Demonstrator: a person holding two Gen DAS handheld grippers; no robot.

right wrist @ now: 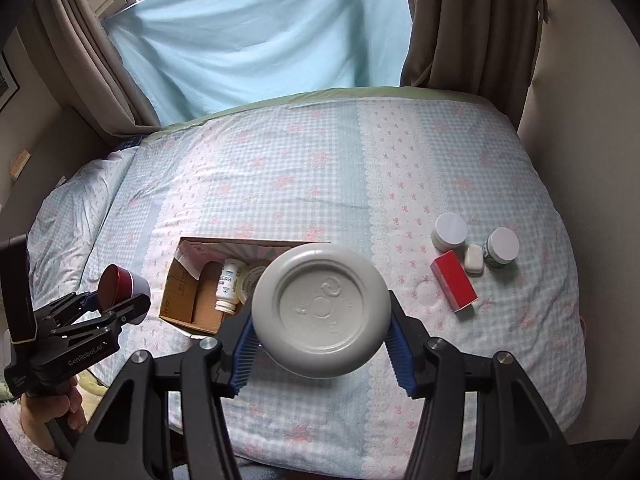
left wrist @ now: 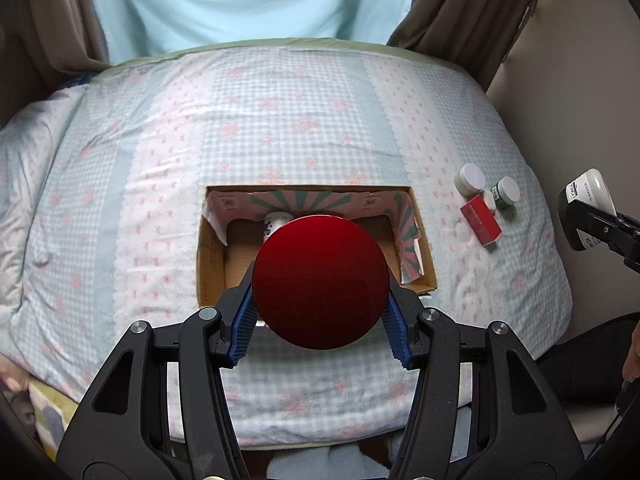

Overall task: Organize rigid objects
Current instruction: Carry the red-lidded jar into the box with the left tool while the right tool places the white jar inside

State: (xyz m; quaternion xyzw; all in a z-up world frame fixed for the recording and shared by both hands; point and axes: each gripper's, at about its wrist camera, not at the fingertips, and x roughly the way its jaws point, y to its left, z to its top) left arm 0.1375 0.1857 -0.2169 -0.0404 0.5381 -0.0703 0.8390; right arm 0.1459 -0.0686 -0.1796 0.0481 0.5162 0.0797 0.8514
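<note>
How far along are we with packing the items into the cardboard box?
Partly done. The cardboard box already holds a white pill bottle and a round tub beside it. In hand: the left gripper grips a red-lidded jar, and the right gripper grips a white container. Left on the bedspread: two white-lidded jars, a red box and a small white case.

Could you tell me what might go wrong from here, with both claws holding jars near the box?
1. The left claw pinches the red-lidded jar only by its round sides; it could slip or twist when lowered.
2. The box already holds a white bottle lying down, so a dropped jar may strike it.
3. The right claw carries a wide white jar too; both heading for the box together could collide.
</note>
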